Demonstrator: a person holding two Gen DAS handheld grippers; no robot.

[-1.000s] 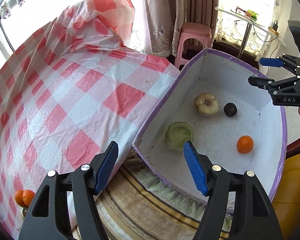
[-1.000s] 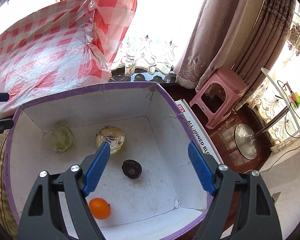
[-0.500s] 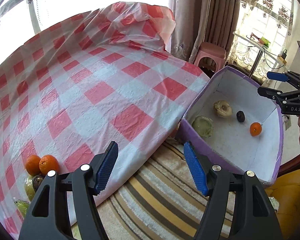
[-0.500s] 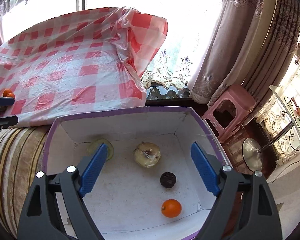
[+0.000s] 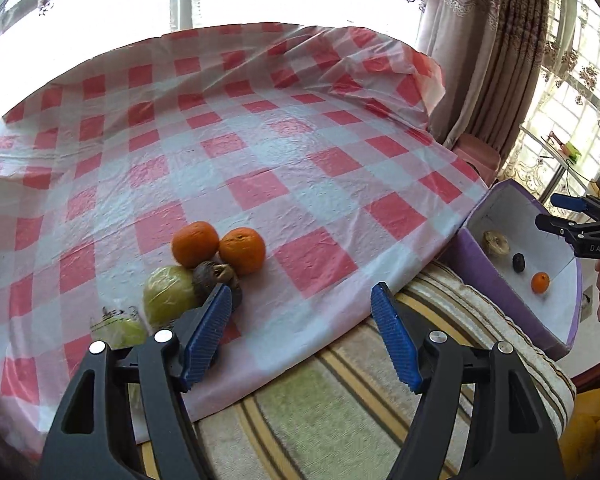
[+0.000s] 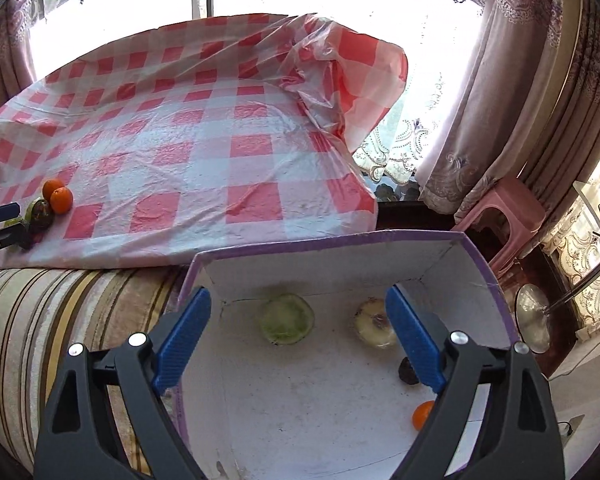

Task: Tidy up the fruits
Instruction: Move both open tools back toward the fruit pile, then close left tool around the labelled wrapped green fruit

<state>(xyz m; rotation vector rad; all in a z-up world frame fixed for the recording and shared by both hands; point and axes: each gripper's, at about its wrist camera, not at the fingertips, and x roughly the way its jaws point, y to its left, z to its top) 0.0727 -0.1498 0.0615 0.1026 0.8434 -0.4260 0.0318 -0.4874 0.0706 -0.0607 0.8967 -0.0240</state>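
Four fruits already in the white box with purple rim [image 6: 476,252], lower half of the right-wrist frame: a green one [image 6: 286,319], a pale wrapped one [image 6: 374,322], a small dark one [image 6: 407,372] and an orange [image 6: 421,414] half hidden behind a claw finger. Still waiting at lower left of the left-wrist frame, on the red-checked plastic sheet [image 5: 320,184]: two oranges [image 5: 195,243] touching side by side, a brown fruit [image 5: 216,276] just below them, a yellow-green fruit [image 5: 168,300] against it, and another green piece [image 5: 118,330] in wrapping nearer the edge. Roughly half done, by the look of it; pile well apart from box, with striped cloth [image 5: 340,400] between. Left claw [image 5: 300,344] apart and empty, jaws just opened further, left finger overlapping the brown fruit in the frame, contact unclear. Right claw [image 6: 300,344] spread wide and empty above the box, jaws likewise just widened. Likely next: a pick from the pile.
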